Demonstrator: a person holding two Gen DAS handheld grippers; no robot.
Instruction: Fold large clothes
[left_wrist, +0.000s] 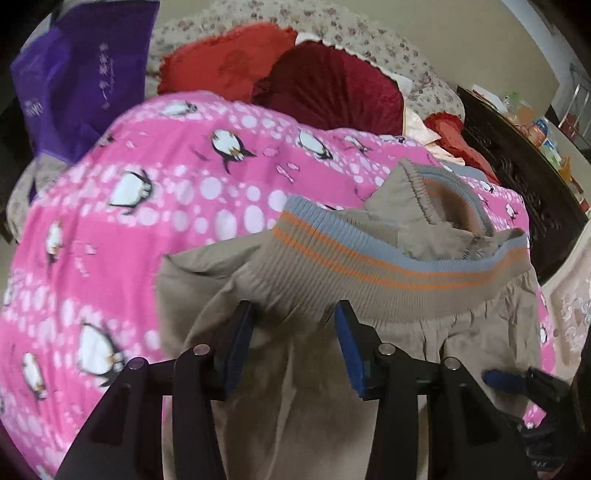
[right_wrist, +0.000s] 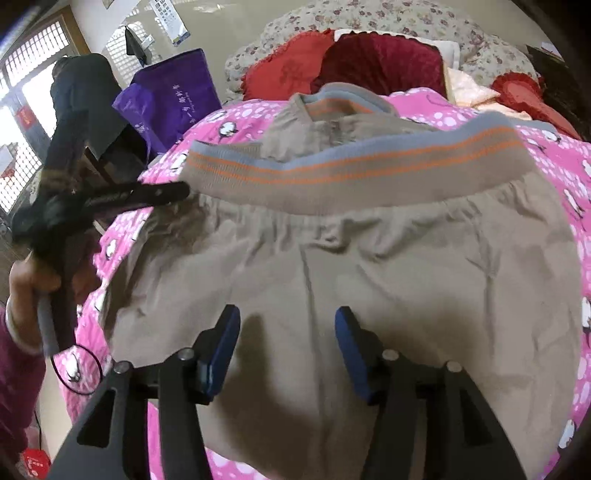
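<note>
Ribbed striped waistband (right_wrist: 354, 173), crumpled khaki trousers (right_wrist: 369, 280)

Garment: I see a tan jacket (right_wrist: 369, 266) spread over the pink penguin-print bedspread (right_wrist: 569, 206), its ribbed hem band (right_wrist: 351, 173) with grey and orange stripes lying across the far side.
Right gripper: my right gripper (right_wrist: 287, 339) hangs over the tan cloth, blue pads (right_wrist: 225, 343) apart, nothing between them.
Left gripper: the left gripper (right_wrist: 177, 192) comes in from the left, its dark tip at the left end of the hem band; I cannot tell how its jaws stand.
Hand: a hand (right_wrist: 26, 284) grips its handle.
Background: red cushions (right_wrist: 369, 66) and a purple bag (right_wrist: 173, 96) sit beyond the jacket.
</note>
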